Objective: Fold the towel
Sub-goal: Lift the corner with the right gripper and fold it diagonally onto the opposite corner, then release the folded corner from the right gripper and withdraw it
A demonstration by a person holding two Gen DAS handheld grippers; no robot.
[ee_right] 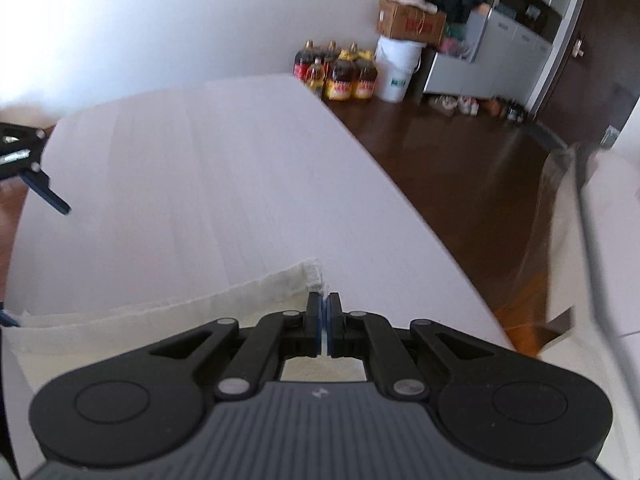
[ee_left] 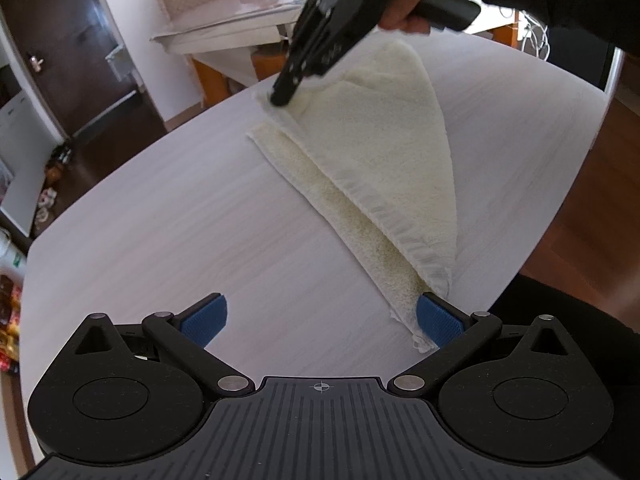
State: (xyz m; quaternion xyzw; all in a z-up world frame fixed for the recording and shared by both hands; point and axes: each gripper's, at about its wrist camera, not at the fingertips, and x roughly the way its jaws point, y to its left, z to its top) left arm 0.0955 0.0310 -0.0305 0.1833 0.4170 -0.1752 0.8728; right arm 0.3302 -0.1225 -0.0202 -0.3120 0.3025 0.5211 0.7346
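Left wrist view: the towel (ee_left: 372, 168) lies on the pale table (ee_left: 160, 220), near its right-hand edge, one cream layer drawn over the other so the upper hem runs diagonally. We judge the first fold roughly halfway laid (the lower layer shows as a strip along the left side). The right gripper (ee_left: 282, 94) has its tips pressed together on the far corner of the upper layer; in the right wrist view the blue pads meet with only a sliver of cloth between them. The left gripper (ee_left: 320, 320) is spread wide, its right pad touching the near corner, nothing pinched. Left to do, in our judgement: set the carried corner down, align the edges, fold again. Right wrist view is motion-blurred; the towel's bulk is hidden beneath the gripper body, and a hand (ee_left: 404, 16) is cut off at the frame top.
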